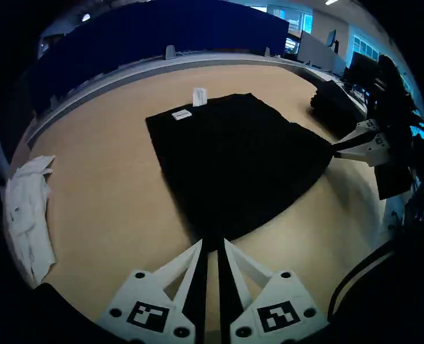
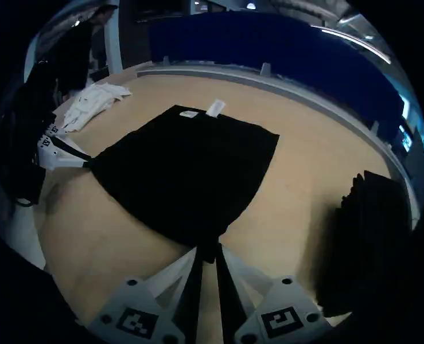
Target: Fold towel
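Observation:
A black towel (image 1: 234, 155) lies spread on the light wooden table (image 1: 108, 172), with white tags at its far edge. My left gripper (image 1: 213, 247) is shut on the towel's near corner. In the same view my right gripper (image 1: 339, 148) pinches the towel's right corner. In the right gripper view the towel (image 2: 183, 166) stretches away from my right gripper (image 2: 208, 252), which is shut on its near corner. The left gripper (image 2: 84, 161) holds the corner at the left there.
A crumpled white cloth (image 1: 28, 218) lies at the table's left edge, and the same white cloth (image 2: 94, 100) sits far left in the right gripper view. A stack of dark folded towels (image 2: 372, 229) stands on the right. A blue partition (image 1: 154, 34) runs along the back.

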A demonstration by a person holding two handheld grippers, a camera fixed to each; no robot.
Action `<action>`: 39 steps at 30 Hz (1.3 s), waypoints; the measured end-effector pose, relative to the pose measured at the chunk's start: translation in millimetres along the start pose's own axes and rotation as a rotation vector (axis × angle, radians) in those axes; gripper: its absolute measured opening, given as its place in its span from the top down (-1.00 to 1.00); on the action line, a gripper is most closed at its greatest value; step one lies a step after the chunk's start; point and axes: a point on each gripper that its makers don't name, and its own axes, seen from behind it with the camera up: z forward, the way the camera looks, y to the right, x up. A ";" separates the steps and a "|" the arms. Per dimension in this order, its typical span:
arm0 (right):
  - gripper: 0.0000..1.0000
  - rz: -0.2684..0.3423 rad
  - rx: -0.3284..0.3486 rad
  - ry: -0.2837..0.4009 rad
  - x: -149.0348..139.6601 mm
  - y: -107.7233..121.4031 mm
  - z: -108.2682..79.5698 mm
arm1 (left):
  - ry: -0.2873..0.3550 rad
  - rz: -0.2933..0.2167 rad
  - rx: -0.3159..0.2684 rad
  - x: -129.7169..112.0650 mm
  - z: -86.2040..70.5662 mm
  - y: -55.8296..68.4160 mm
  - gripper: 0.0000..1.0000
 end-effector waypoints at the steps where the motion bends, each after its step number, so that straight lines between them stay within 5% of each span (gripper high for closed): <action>1: 0.68 -0.001 -0.001 0.005 3.3 0.1 -2.4 | 0.005 -0.006 0.001 2.7 -2.5 -0.2 0.78; 27: 0.69 -0.065 0.021 0.068 63.1 -14.4 -89.5 | 0.087 -0.120 0.030 55.2 -90.0 6.4 0.77; 39: 0.69 -0.068 0.034 0.064 69.2 -18.9 -106.3 | 0.087 -0.139 0.026 56.7 -103.8 11.3 0.78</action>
